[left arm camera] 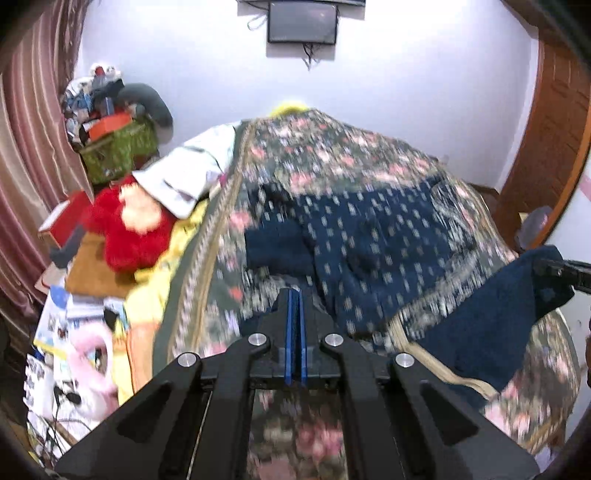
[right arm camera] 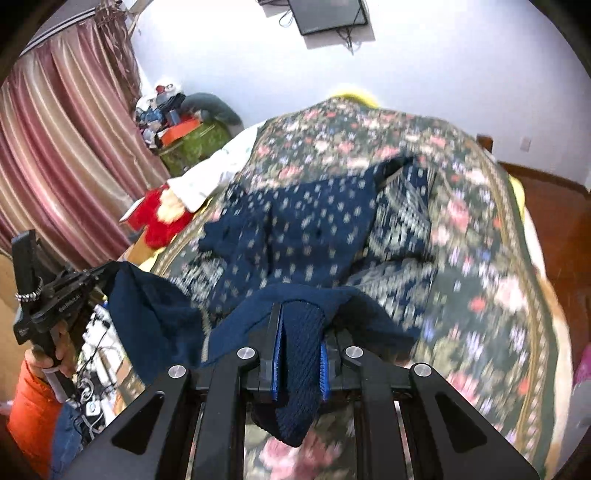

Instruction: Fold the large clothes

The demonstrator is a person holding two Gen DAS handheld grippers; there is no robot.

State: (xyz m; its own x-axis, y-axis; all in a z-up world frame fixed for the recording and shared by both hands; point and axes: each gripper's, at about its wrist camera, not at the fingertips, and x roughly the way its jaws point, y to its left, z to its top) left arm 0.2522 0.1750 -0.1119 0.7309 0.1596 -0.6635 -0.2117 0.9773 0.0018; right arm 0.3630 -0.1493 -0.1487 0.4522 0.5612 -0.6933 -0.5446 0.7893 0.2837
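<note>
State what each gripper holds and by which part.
The right gripper clamps a bunched edge of the navy blue patterned knit garment. The left gripper is shut with nothing visible between its jaws.

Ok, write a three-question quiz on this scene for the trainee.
1. True or false: the right gripper is shut on the navy garment.
2. What lies to the left of the floral bedspread in the left wrist view? A. a red plush toy B. a bicycle C. a fish tank
3. Fill in: high on the white wall hangs a dark ____.
Key: 1 true; 2 A; 3 screen.
</note>
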